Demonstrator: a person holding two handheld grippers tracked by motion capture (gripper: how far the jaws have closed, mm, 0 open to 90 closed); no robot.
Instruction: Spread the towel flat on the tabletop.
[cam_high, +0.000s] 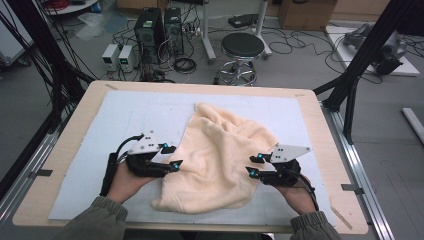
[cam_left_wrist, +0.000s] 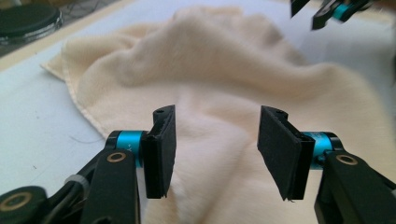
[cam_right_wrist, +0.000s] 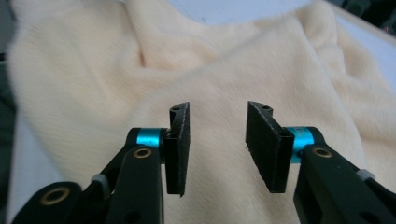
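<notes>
Soft towel (cam_high: 220, 160), both grippers empty
Our left gripper (cam_high: 171, 157) and right gripper (cam_high: 253, 165) stand half open; we'd pinch its floppy edges.

Both grippers are black with cyan collars behind flat black pads and brass-coloured pivot screws. The left gripper (cam_high: 172, 156) and right gripper (cam_high: 253, 165) each carry a grey three-cornered plate with small holes; black cables trail toward six o'clock. Sleeves are olive-green with ribbed cuffs.
</notes>
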